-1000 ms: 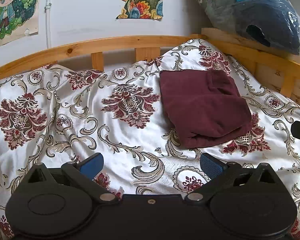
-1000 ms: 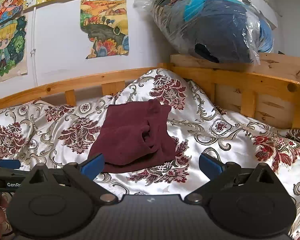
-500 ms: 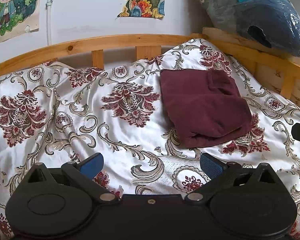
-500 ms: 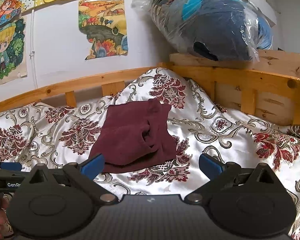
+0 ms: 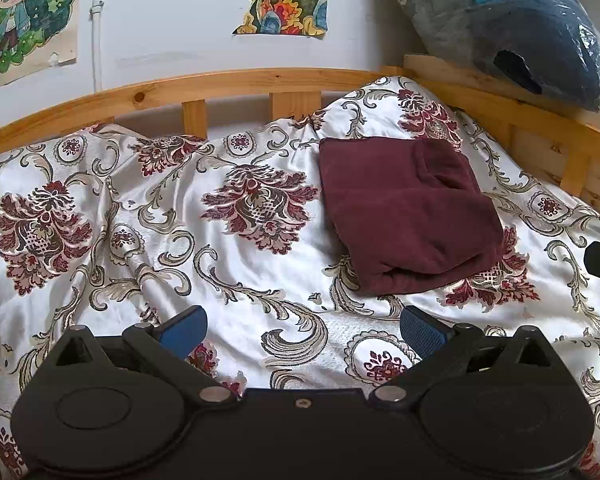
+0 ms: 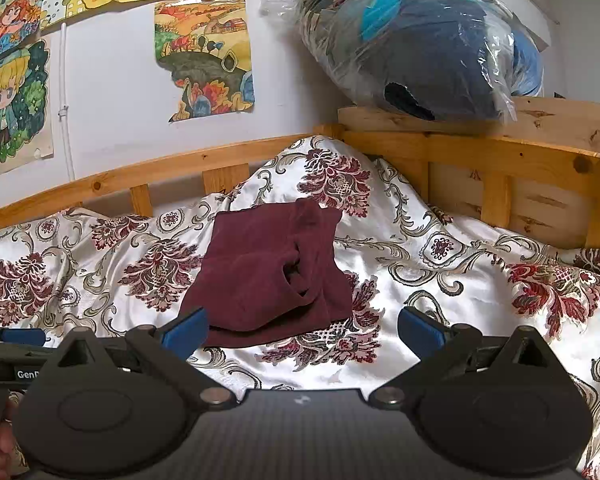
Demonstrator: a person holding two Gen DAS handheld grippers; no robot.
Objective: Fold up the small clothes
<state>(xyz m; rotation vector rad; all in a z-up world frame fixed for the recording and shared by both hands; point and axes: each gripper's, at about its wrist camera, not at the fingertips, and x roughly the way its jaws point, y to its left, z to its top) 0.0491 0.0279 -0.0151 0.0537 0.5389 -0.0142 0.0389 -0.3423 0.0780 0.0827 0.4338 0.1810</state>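
A dark maroon garment (image 5: 408, 216) lies folded into a compact rectangle on the floral satin bedspread (image 5: 236, 264). It also shows in the right wrist view (image 6: 268, 276), with an opening in its top layer. My left gripper (image 5: 302, 330) is open and empty, hovering over the bedspread below and left of the garment. My right gripper (image 6: 302, 332) is open and empty just in front of the garment's near edge. The left gripper's body shows at the lower left of the right wrist view (image 6: 16, 344).
A wooden bed rail (image 5: 236, 84) runs along the back and right (image 6: 500, 160). A plastic-wrapped blue bundle (image 6: 420, 44) sits on the rail at the right. Posters (image 6: 204, 56) hang on the white wall.
Both views have shifted only slightly. The garment stays folded in place and both grippers stay open.
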